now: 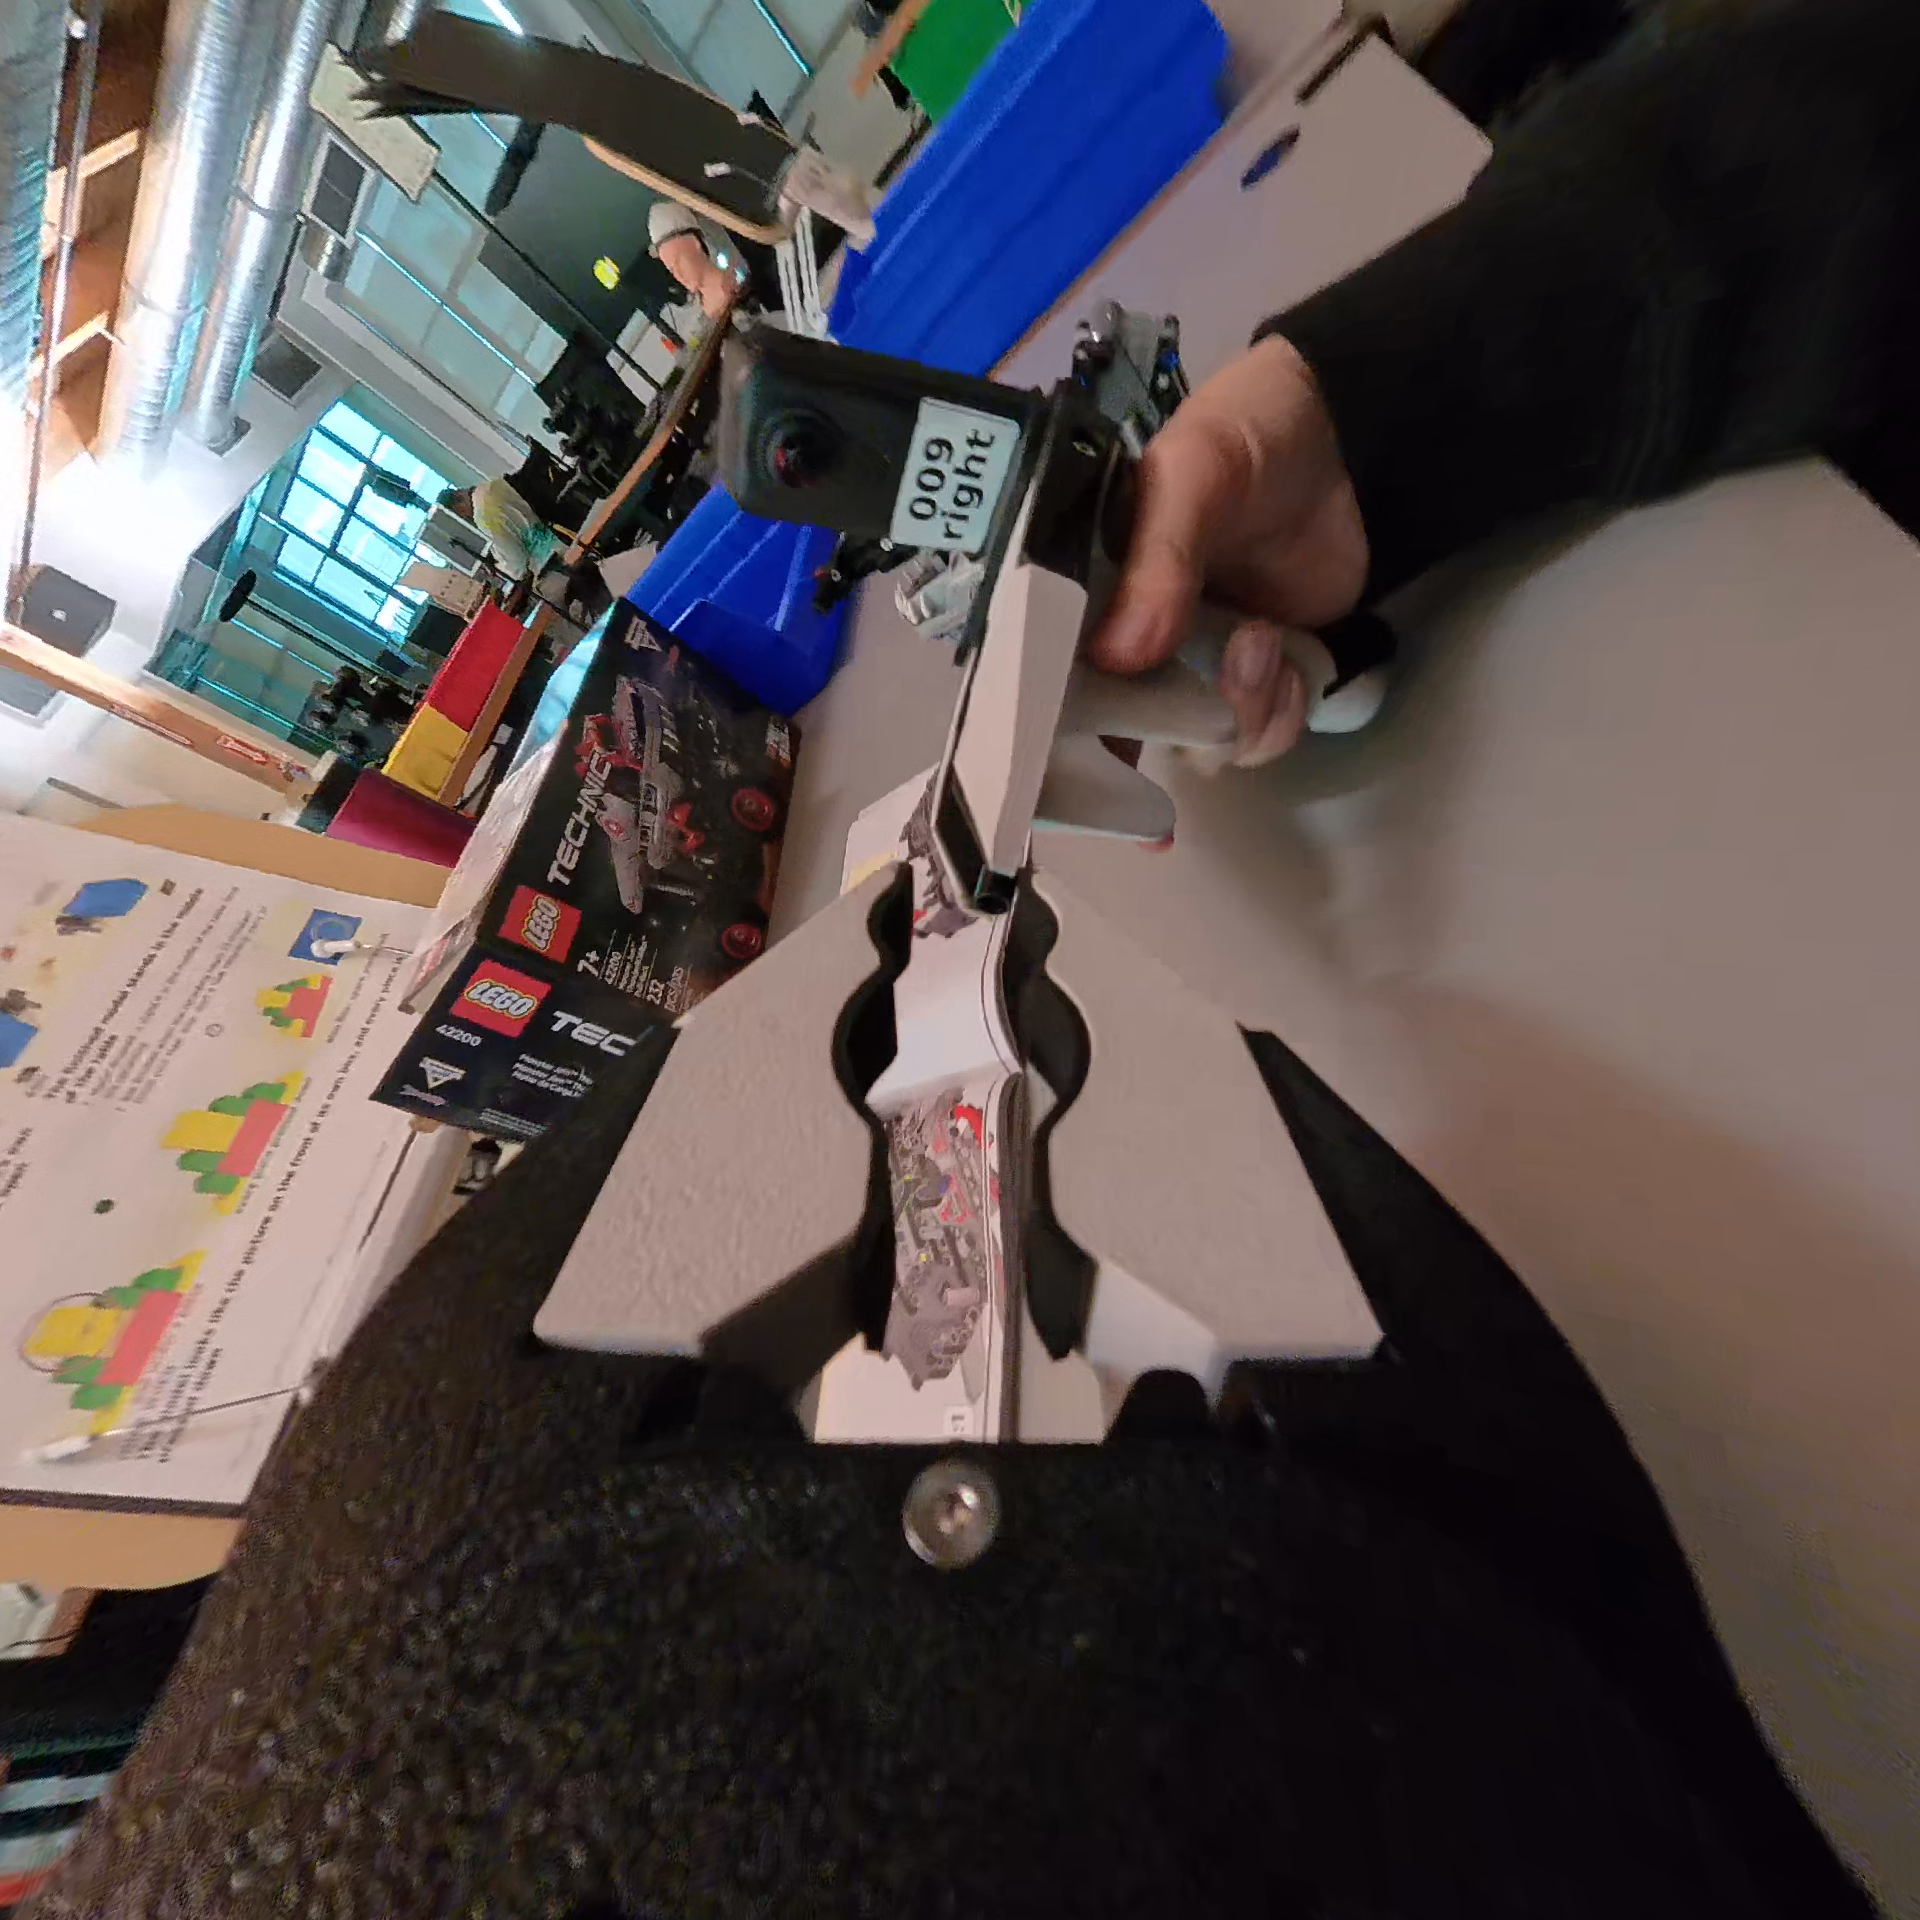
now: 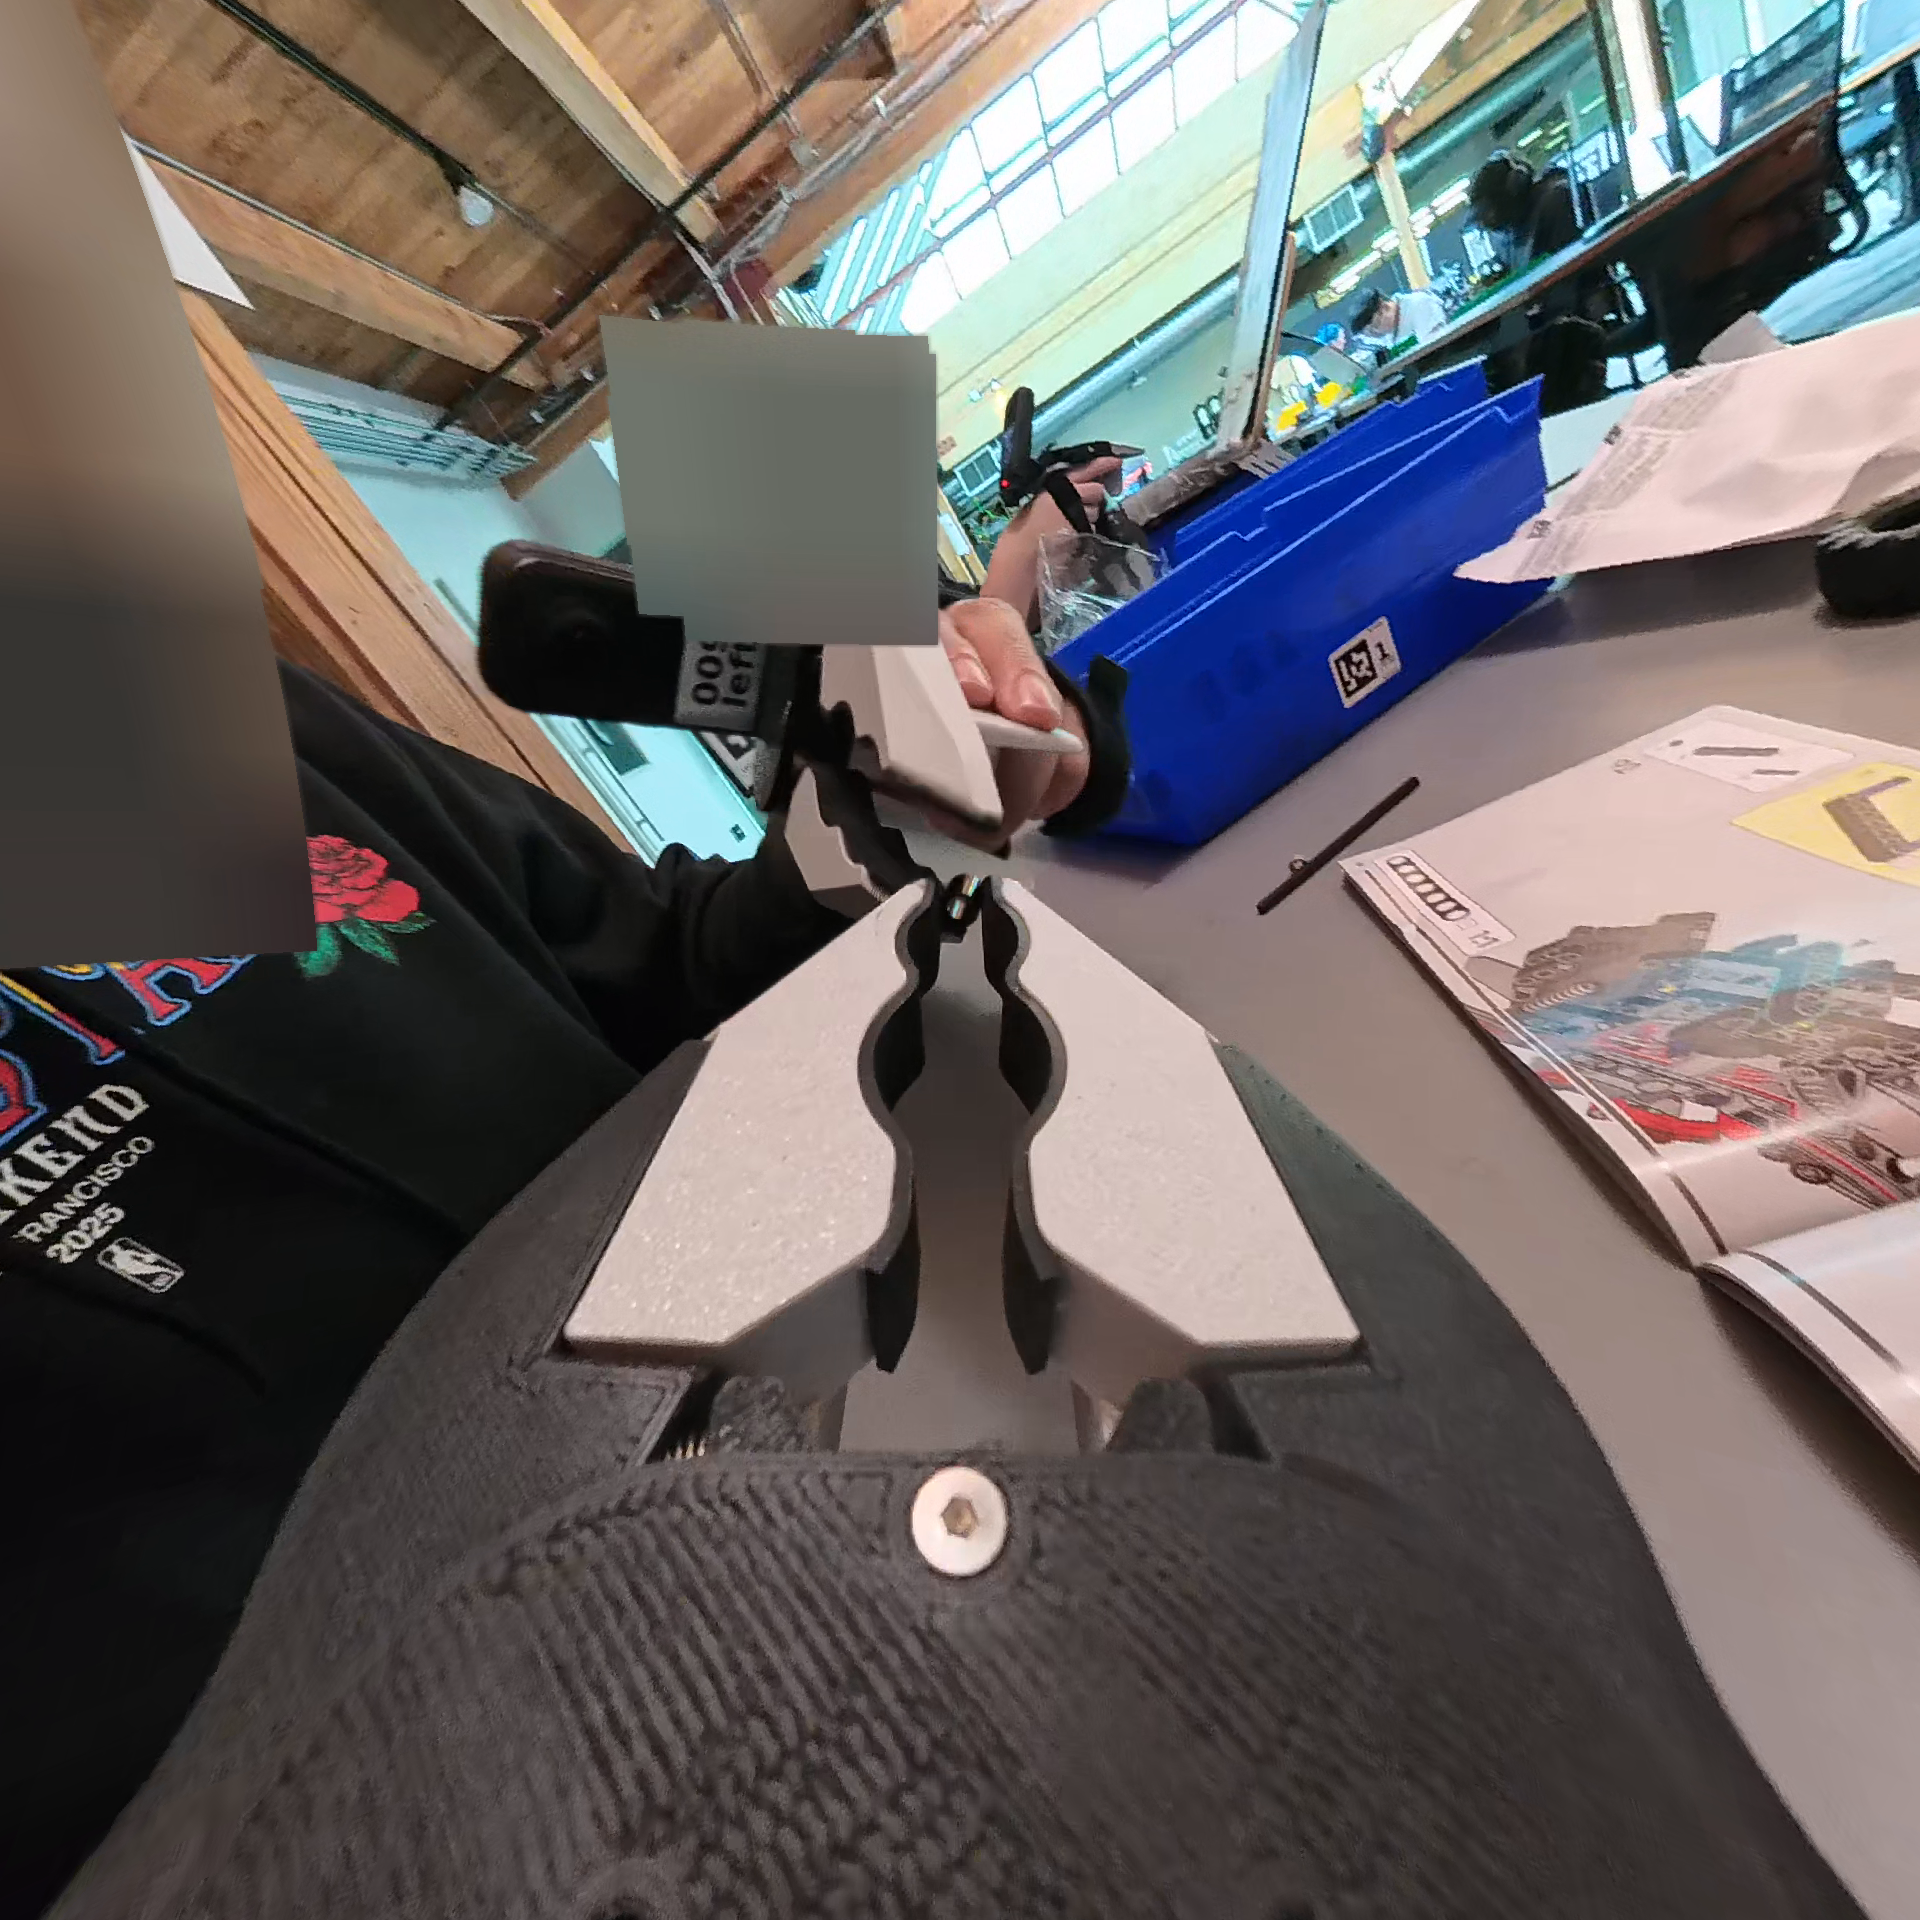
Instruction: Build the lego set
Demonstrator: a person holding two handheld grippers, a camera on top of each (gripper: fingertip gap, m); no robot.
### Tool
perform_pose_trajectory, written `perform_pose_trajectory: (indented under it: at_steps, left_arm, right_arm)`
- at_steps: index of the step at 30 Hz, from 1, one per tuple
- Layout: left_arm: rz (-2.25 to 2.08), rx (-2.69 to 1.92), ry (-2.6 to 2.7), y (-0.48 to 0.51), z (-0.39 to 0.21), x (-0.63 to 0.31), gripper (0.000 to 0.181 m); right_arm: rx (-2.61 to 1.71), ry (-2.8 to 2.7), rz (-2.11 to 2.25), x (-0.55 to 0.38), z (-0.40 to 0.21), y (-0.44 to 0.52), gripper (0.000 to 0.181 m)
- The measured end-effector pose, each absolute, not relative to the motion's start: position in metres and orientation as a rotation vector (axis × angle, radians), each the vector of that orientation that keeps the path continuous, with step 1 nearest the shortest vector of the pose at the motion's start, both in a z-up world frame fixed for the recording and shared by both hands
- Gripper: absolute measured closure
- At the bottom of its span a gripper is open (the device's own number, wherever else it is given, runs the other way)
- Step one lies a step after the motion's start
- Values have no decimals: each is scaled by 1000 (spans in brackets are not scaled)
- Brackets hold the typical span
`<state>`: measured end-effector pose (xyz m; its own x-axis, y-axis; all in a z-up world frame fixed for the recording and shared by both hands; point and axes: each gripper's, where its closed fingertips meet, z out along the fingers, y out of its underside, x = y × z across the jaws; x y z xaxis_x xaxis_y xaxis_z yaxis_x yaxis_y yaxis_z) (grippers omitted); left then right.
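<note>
My left gripper [image 1: 964, 896] and my right gripper [image 2: 961, 902] meet tip to tip above the grey table [image 2: 1195, 935]. A small black piece [image 1: 994, 889] with a round hole sits at the right gripper's tips and between the left gripper's tips. In the right wrist view the piece [image 2: 962, 898] shows a shiny end. Both pairs of jaws stand a narrow gap apart around it. The right gripper [image 1: 987, 873] comes in from above in the left wrist view. The left gripper [image 2: 914, 842] comes in from above left in the right wrist view. The open instruction booklet [image 2: 1662, 1039] lies flat to the right.
A thin black axle [image 2: 1340, 844] lies by the booklet. A blue bin [image 2: 1299, 644], a white paper bag [image 2: 1714, 457] and a black tyre [image 2: 1870, 566] stand behind. The set's dark box [image 1: 623, 914] and a printed sheet on cardboard [image 1: 156, 1143] are at the left. The grippers are tip to tip, or close to it.
</note>
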<state>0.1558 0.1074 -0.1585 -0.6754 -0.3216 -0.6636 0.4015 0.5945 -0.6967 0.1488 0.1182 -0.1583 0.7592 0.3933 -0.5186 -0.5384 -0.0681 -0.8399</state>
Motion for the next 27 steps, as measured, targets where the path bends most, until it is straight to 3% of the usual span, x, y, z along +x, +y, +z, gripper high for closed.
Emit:
perform_pose_trajectory:
  at_steps: [15, 17, 27]
  left_arm:
    - [-1424, 3, 2068, 104, -151, 144, 166]
    - [-1426, 14, 2069, 103, -151, 143, 174]
    - [-1278, 68, 2084, 106, -154, 142, 177]
  right_arm:
    - [-1313, 139, 952, 144, -143, 111, 175]
    - [-1312, 139, 976, 142, -143, 112, 175]
    - [-1328, 165, 1010, 140, -147, 114, 175]
